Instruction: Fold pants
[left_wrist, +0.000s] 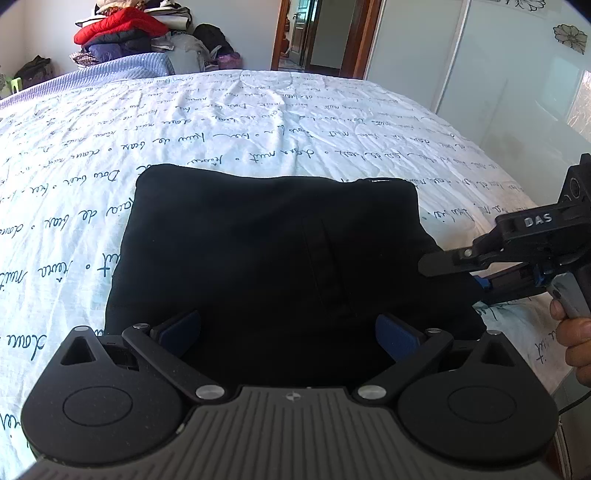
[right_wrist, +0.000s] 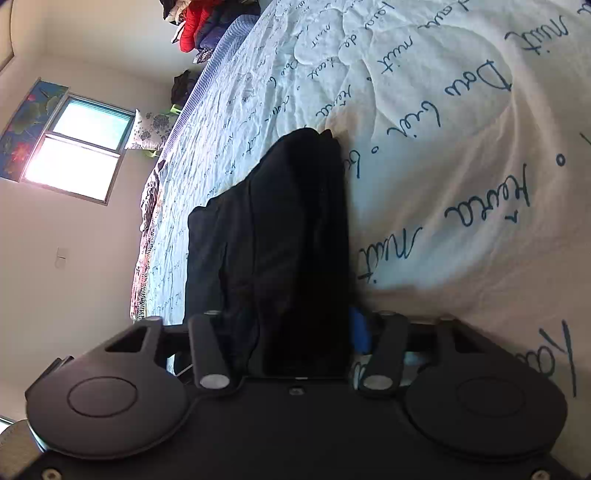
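Black pants (left_wrist: 273, 254), folded into a thick, roughly square bundle, lie on a white bedspread (left_wrist: 258, 122) printed with dark cursive writing. Nearest the left wrist camera, the left gripper (left_wrist: 288, 332) hovers over the near edge of the bundle with its blue-padded fingers (left_wrist: 181, 328) spread wide, gripping nothing. At the bundle's right side, the right gripper (left_wrist: 458, 273) lies turned sideways, one finger above the cloth and one below; its own camera shows the folded edge filling the gap between the fingers, clamped. A hand (left_wrist: 574, 339) holds that gripper's handle. Piled clothing (left_wrist: 125, 33), some of it red, sits beyond the far end of the bed.
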